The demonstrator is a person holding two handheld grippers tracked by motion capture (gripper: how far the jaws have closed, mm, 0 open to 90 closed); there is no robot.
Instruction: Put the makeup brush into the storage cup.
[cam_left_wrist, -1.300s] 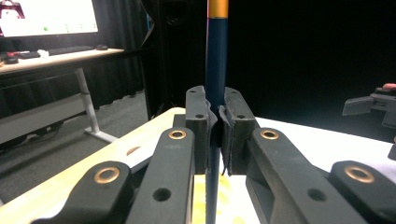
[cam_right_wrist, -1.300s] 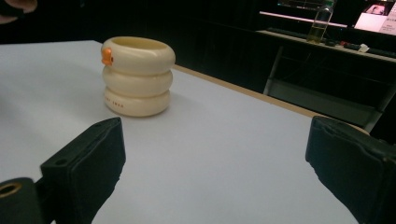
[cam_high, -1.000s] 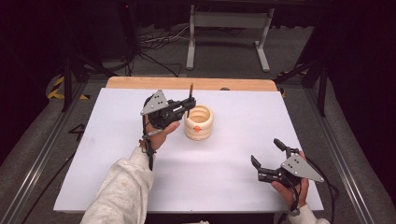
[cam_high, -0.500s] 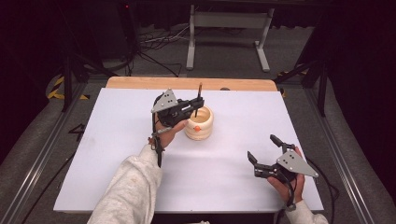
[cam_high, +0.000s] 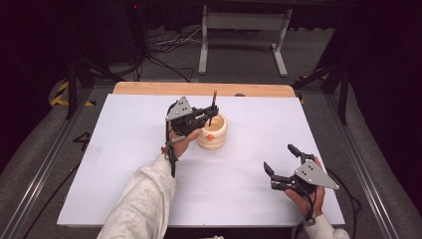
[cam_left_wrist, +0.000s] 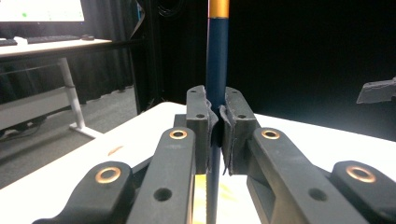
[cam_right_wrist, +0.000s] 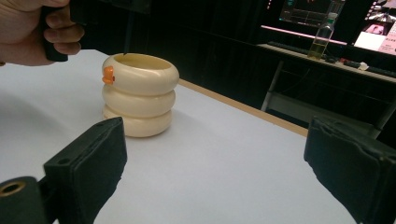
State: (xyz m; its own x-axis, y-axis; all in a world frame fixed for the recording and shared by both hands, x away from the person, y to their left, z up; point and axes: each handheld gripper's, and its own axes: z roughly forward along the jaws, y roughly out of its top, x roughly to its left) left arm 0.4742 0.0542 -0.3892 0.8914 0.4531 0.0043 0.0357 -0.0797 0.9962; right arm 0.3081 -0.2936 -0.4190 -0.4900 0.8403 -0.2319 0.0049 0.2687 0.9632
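Cream-coloured and ribbed in three stacked rings, the holder (cam_high: 213,132) stands on the white tabletop (cam_high: 124,149), a little beyond its middle, with a small orange tab on its side. The left gripper (cam_high: 210,115) pinches a dark blue pencil (cam_left_wrist: 217,70) upright between its pads, the jaws pressed together on the shaft. A second ago that gripper sat to the left of the holder with the pencil clear of it; half a second ago it was nearer; now it is over the holder's left rim and lower, and the pencil's lower end dips into the mouth while its upper end sticks up above the jaws. The right gripper (cam_high: 279,171) has kept its place near the table's right front corner, well apart from the holder, its jaws spread wide with nothing between them. The holder has not shifted.

White sheeting covers the table, and a strip of bare wood (cam_high: 204,88) shows along the far edge. Beyond it lies grey carpet with loose black cables (cam_high: 164,59) and the pale legs of a metal stand (cam_high: 241,40), backed by black curtains. A desk with monitors shows in both gripper views.
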